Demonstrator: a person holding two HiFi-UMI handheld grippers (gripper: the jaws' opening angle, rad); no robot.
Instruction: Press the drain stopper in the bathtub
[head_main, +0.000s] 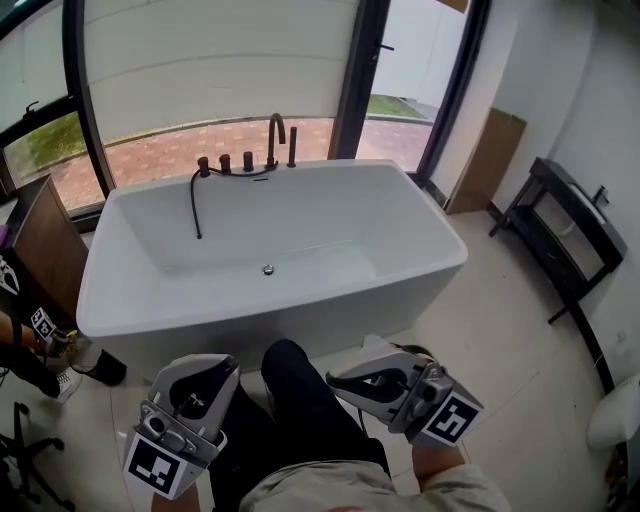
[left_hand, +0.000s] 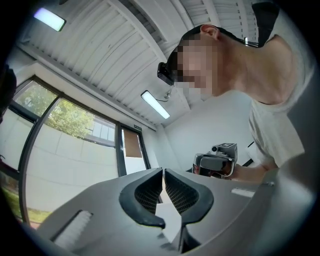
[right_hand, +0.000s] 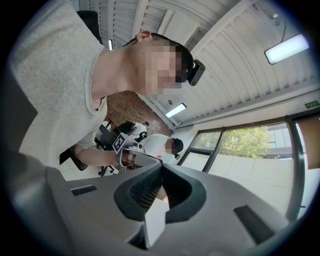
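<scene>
Pale floor tiles (head_main: 500, 330) and a wide curved window (head_main: 200, 60) surround a white freestanding bathtub (head_main: 440, 240). The left gripper (left_hand: 163, 172) has its ribbed fingers (left_hand: 149, 196) drawn together to a thin slit with nothing between them, and they touch nothing. The right gripper (right_hand: 161, 169) likewise has its fingers (right_hand: 144, 194) closed tip to tip on nothing. Both grippers are held low in front of the person's dark trouser legs (head_main: 300, 400), on the near side of the tub and well apart from it. They are tilted up, so their own views take in the slatted ceiling (left_hand: 125, 45) and the person's head and shoulders. The drain stopper (head_main: 268, 269) sits as a small round metal disc on the tub floor, below the dark faucet (head_main: 274, 135) and the black hose (head_main: 195, 205) hanging over the far rim. A black rack (head_main: 570, 230) stands by the right wall.
</scene>
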